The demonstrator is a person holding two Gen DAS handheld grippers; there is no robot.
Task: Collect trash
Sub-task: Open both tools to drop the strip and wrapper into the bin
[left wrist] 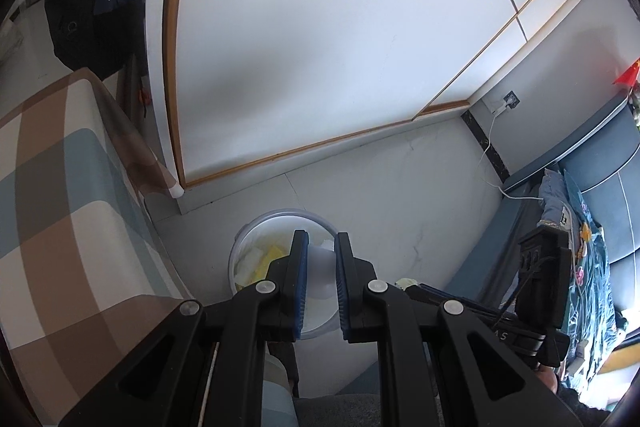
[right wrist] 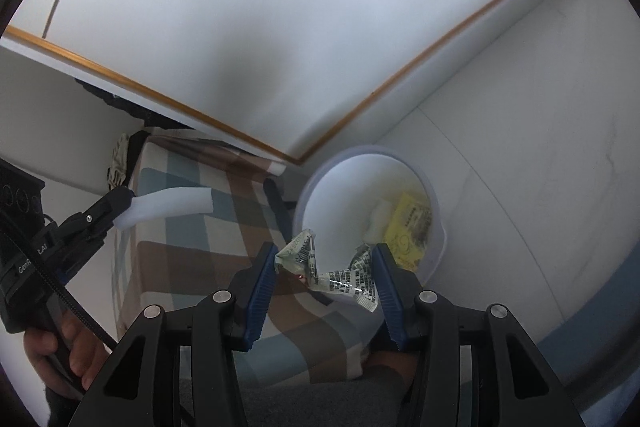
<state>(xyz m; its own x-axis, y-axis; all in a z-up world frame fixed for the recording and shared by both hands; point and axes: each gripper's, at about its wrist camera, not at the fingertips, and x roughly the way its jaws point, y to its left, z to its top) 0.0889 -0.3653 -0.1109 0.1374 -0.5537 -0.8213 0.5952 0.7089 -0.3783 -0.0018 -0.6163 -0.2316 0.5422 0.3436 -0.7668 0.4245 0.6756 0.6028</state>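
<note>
Carrying clamped foam strip and crumpled wrapper toward bin; next: centring above, then releasing.

The left gripper is hiding most of the white foam piece and part of the bin; wrapper print is blurring beyond reading.

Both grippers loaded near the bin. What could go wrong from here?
1. The right gripper holds the crumpled wrapper at the white bin's near rim, partly over the checked cushion; released now, it may miss.
2. The left gripper pinches only one end of the white foam piece; it could swing or catch the rim.
</note>
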